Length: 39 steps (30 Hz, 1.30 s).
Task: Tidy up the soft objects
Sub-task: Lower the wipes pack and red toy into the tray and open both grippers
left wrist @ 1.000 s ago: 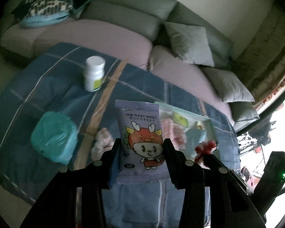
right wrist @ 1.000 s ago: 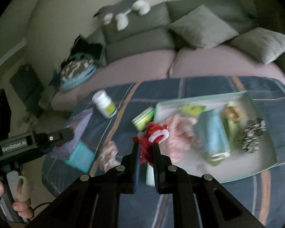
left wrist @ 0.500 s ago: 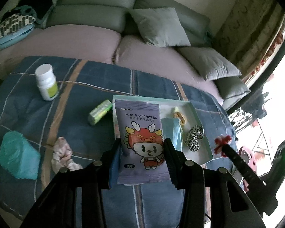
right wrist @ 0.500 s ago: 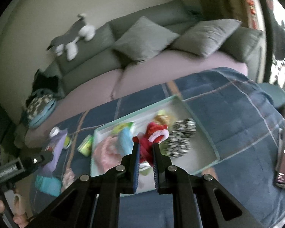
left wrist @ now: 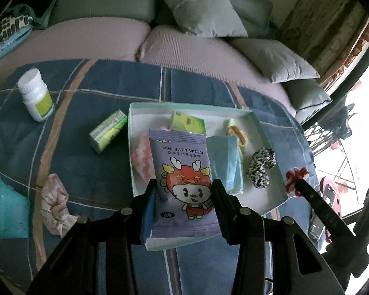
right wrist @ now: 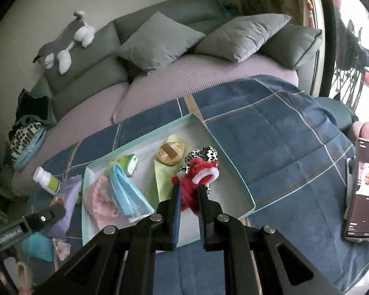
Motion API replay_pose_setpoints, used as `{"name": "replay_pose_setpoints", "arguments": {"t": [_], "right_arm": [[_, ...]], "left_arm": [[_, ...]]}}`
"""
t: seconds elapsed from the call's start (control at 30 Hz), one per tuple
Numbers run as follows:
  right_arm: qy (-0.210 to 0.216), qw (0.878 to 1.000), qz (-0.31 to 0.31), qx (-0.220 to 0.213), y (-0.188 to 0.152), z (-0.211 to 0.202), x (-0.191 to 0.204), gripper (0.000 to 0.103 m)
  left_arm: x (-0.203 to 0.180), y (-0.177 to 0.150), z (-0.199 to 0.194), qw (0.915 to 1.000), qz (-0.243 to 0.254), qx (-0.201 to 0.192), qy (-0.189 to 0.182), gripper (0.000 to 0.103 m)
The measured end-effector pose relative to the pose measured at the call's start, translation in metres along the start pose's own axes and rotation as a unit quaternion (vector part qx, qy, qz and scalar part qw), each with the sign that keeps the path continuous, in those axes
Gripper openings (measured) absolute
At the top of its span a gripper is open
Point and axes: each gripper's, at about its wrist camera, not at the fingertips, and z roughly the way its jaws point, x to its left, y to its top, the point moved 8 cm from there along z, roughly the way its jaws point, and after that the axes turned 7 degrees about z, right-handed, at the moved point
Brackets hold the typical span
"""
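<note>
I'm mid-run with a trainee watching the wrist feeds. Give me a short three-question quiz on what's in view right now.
1. True or false: the left gripper is shut on the baby wipes pack.
2. What does the right gripper hold? A) the leopard-print scrunchie B) a red and white fuzzy item C) the blue cloth
3. Fill in: the white pill bottle stands on the blue blanket, ______ the shallow box.

Key: 1 true; 2 B; 3 outside.
</note>
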Motion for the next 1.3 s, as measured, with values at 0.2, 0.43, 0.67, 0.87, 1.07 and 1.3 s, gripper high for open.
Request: {"name": "replay_pose_setpoints", "arguments": {"t": [0.2, 0.43, 0.67, 0.87, 1.07, 1.3], "right_arm": [[-0.016, 0.999, -0.008, 0.030, -0.010, 0.026, 0.000, 0.013], [-0.020, 0.998, -0.011, 0.052, -0.018, 0.040, -0.001, 0.013], [-0.021, 0.997, -0.009, 0.072, -0.025, 0.051, -0.003, 0.013], [-0.025, 0.997, -0.011, 0.079, -0.027, 0.053, -0.005, 0.013], [-0.031, 0.996, -0.021, 0.075, -0.027, 0.050, -0.003, 0.016], [-0.037, 0.997, -0.031, 0.068, -0.025, 0.045, 0.001, 0.016]], "left_arm": [[0.002, -0.008, 0.024, 0.9998, -0.003, 0.022, -0.001, 0.045], [0.002, -0.012, 0.044, 0.9994, -0.003, 0.033, -0.006, 0.045], [0.001, -0.016, 0.057, 0.9990, -0.001, 0.043, -0.007, 0.045], [0.003, -0.026, 0.068, 0.9980, -0.006, 0.062, -0.006, 0.045], [0.004, -0.028, 0.063, 0.9983, -0.007, 0.058, -0.008, 0.046], [0.005, -0.028, 0.052, 0.9987, -0.009, 0.050, -0.011, 0.054]]}}
